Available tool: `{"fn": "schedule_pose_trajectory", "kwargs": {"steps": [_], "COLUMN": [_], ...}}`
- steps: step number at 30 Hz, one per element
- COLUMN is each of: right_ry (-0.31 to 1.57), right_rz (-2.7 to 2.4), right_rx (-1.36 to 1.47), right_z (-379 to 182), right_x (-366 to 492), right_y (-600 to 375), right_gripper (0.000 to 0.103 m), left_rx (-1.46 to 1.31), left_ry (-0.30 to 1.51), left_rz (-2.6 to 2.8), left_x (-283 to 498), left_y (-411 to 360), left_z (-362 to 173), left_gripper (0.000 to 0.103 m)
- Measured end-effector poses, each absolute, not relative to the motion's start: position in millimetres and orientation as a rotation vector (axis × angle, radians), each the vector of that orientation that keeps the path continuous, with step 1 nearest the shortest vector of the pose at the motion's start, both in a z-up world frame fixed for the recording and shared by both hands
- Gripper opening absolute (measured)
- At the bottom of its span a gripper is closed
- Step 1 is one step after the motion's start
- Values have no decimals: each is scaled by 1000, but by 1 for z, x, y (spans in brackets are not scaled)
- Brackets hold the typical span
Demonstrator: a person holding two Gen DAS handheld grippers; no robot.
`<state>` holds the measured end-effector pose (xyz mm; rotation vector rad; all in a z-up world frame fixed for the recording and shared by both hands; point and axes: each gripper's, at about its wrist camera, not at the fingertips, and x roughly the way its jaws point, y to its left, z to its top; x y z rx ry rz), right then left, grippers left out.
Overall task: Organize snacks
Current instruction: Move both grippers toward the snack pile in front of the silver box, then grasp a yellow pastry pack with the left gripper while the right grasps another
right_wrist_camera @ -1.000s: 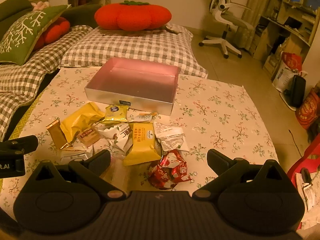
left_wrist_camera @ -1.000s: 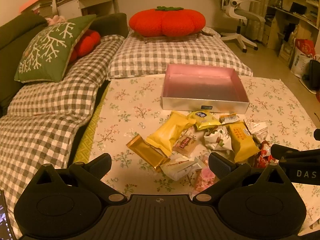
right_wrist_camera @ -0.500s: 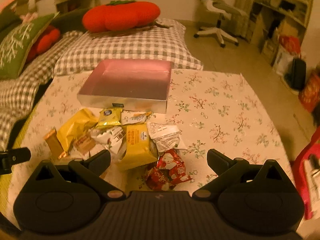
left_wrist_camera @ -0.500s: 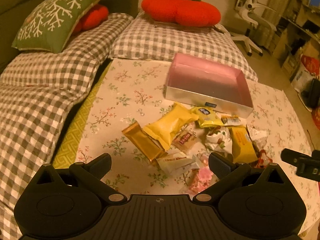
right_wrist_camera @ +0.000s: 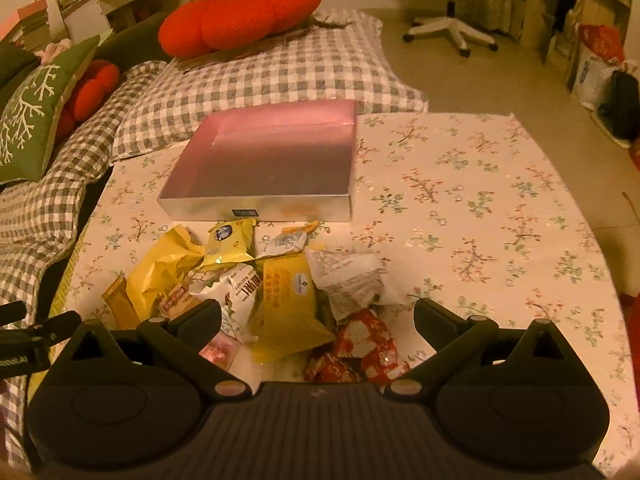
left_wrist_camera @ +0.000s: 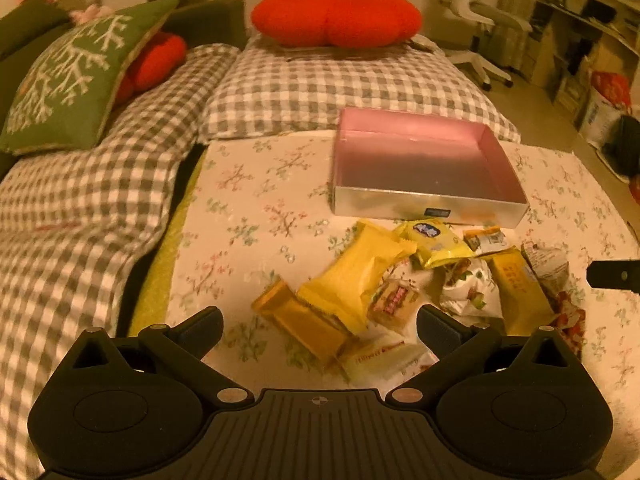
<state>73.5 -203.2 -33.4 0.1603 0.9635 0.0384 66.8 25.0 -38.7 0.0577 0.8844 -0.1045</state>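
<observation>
A pile of wrapped snacks lies on the floral tablecloth [left_wrist_camera: 256, 216] in front of an empty pink box with silver walls [left_wrist_camera: 424, 206], also in the right wrist view [right_wrist_camera: 256, 206]. The pile holds a big yellow pack [left_wrist_camera: 352, 280], a gold bar [left_wrist_camera: 296, 320], a white pack [left_wrist_camera: 380, 360], a yellow square pack [right_wrist_camera: 286, 304] and a red wrapper [right_wrist_camera: 368, 348]. My left gripper [left_wrist_camera: 320, 324] is open and empty above the gold bar. My right gripper [right_wrist_camera: 318, 320] is open and empty above the yellow square pack and red wrapper.
Checked cushions [left_wrist_camera: 80, 208] and a green pillow [left_wrist_camera: 76, 76] lie left of the table. A red pumpkin cushion [left_wrist_camera: 336, 16] sits behind the box. An office chair [right_wrist_camera: 452, 20] and shelves stand at the back right. The tablecloth's right half [right_wrist_camera: 500, 208] carries nothing.
Both grippers have moved forward and lower over the snack pile. The right view has turned left. Both stay open and nothing is held.
</observation>
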Motion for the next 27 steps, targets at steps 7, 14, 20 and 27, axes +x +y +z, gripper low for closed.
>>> {"fn": "schedule_pose_trajectory", "kwargs": {"steps": [7, 14, 20, 27], "right_ry": [1077, 1158, 1184, 1128], "right_rz": [101, 114, 138, 161], "right_rx": [179, 184, 188, 93], "right_z": [-68, -100, -113, -114], "right_x": [107, 122, 135, 136], "right_y": [-196, -195, -190, -179], "right_gripper": [93, 66, 63, 67], "left_rx": [129, 166, 221, 237], "left_ry": [912, 944, 957, 945], "left_rz": [-216, -252, -286, -303], "left_x": [95, 121, 139, 151], "left_y": [10, 6, -5, -10], "left_z": [-66, -99, -122, -135], "left_gripper": [101, 101, 101, 101]}}
